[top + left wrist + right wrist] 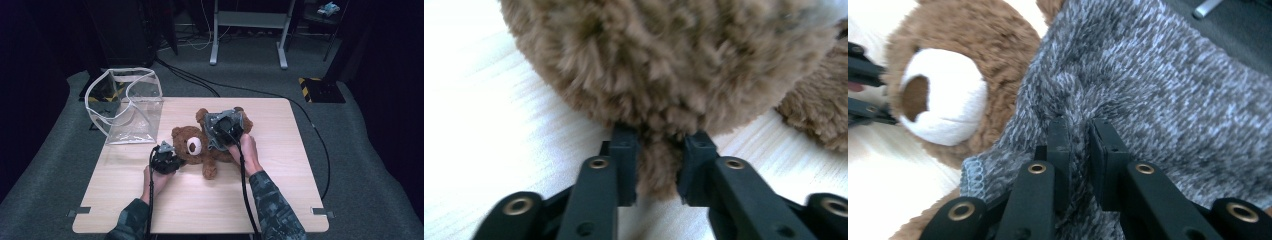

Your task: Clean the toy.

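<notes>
I see a brown teddy bear [192, 145] lying near the middle of the pale wooden worktop [280, 200], dressed in a grey knitted sweater [1158, 95]. My left hand [156, 181] reaches in from the bottom edge, forearm angled slightly inward, and its left hand-held gripper [658, 165] sits low at the bear's head, jaws narrowed and pinching a tuft of brown fur. My right hand [246, 152] rests beside the bear's body, wrist tilted forward, and the right hand-held gripper [1079, 135] is nearly closed, clamping a fold of the sweater. A clear plastic bag [127, 105] stands open at the worktop's far left corner.
</notes>
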The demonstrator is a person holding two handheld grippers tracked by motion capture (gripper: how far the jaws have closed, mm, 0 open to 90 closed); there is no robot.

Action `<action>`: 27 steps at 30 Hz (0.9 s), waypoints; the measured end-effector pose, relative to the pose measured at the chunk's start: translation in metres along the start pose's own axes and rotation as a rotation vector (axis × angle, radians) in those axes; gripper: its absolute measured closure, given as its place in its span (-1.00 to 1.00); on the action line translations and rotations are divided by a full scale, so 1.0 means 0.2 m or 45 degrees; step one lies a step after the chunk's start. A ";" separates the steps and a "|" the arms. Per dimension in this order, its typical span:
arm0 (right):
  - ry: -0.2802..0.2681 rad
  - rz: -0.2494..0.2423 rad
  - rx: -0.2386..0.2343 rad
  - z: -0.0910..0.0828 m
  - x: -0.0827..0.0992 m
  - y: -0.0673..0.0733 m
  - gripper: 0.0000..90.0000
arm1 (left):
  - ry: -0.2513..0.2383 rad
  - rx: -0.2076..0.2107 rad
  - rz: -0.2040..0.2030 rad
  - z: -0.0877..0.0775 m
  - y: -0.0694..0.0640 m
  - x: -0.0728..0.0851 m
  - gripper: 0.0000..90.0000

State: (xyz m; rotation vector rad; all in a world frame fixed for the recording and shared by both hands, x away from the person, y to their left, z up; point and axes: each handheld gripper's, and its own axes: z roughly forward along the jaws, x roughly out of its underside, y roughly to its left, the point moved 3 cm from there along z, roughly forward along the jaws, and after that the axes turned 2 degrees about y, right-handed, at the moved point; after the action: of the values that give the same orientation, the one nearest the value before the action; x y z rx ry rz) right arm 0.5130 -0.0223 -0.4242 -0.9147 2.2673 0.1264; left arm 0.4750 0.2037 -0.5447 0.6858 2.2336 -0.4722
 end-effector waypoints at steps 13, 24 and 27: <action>0.004 0.067 0.061 -0.08 0.07 -0.12 0.82 | -0.022 0.008 -0.027 0.00 0.00 0.01 0.75; -0.071 -0.087 -0.114 -0.06 -0.16 0.17 0.82 | -0.014 -0.026 0.009 0.00 -0.01 0.01 0.75; -0.057 -0.106 -0.150 0.03 -0.24 0.26 0.81 | -0.014 -0.030 0.017 0.00 -0.01 0.01 0.75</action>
State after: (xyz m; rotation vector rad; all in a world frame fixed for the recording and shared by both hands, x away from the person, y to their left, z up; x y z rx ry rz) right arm 0.5078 0.0453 -0.4064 -1.0557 2.1960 0.2434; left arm 0.4731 0.2022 -0.5459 0.6839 2.2192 -0.4410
